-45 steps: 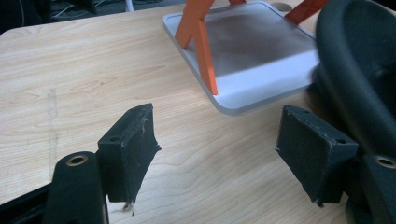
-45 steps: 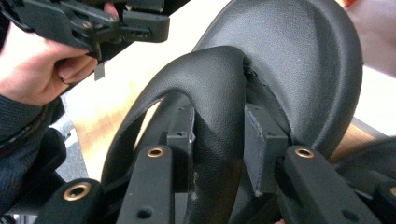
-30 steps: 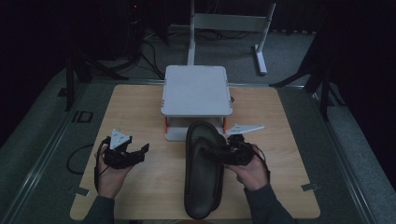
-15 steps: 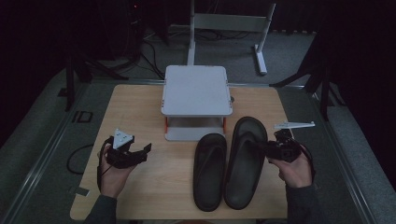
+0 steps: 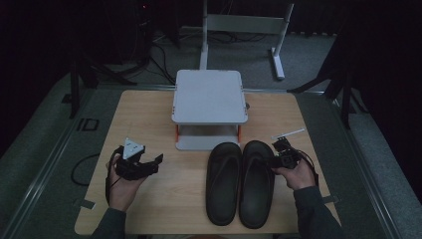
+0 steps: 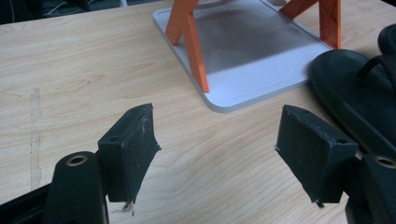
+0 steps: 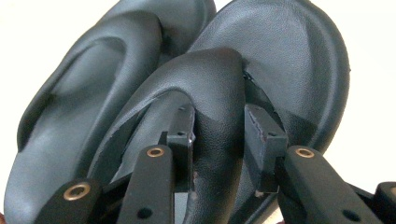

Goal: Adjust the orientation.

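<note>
Now | left tongs point(image 6: 217, 154): wide open, empty | right tongs point(image 7: 218, 140): clamped on right sandal's point(image 5: 257, 181) strap | no writing legible

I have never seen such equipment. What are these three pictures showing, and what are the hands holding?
A person holds a hand tool with two black jaws in each hand. The high view looks down on a wooden table; the other two pictures come from cameras riding on the tools. On the table stand a grey two-level stand and two black sandals side by side. The left gripper is open and holds nothing. The right gripper pinches the strap of the right sandal, beside the left sandal.
</note>
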A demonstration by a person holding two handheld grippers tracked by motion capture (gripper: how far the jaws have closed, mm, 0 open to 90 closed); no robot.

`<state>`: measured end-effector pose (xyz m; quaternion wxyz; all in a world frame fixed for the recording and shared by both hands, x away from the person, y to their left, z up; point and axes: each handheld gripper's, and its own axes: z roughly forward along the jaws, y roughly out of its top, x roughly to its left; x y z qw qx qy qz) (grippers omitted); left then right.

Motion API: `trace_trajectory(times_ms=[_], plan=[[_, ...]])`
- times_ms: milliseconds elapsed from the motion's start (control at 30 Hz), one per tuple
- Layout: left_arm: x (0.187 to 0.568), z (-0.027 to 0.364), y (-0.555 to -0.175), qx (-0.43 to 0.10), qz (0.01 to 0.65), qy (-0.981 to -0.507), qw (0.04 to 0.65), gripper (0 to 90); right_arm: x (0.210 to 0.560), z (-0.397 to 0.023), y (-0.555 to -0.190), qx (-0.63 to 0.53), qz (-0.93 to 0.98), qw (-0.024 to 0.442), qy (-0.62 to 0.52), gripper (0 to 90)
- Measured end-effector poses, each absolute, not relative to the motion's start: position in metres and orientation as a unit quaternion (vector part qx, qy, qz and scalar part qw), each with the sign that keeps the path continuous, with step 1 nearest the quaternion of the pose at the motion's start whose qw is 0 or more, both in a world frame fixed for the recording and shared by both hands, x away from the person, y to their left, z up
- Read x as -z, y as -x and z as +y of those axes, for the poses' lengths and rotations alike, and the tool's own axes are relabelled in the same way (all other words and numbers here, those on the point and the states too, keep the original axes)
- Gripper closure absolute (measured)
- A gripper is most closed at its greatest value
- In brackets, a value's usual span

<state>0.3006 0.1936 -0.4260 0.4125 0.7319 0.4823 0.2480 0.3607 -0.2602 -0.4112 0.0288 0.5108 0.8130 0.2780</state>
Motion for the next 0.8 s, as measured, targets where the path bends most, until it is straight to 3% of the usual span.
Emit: trace_trajectory(times_ms=[433,533,800], plan=[[0.429,0.188,-0.301,-0.244,0.48,-0.737,0.409,27.9,0.433,-0.265,-0.369,-0.28,0.802,0.01,-0.528,64.5],[0.43,0.188,-0.301,-0.243,0.481,-0.736,0.409,27.9,0.427,-0.265,-0.362,-0.292,0.798,0.033,-0.526,50.5],[0.433,0.187,-0.3,-0.242,0.484,-0.735,0.408,27.9,0.416,-0.248,-0.321,-0.329,0.801,0.088,-0.493,48.9]])
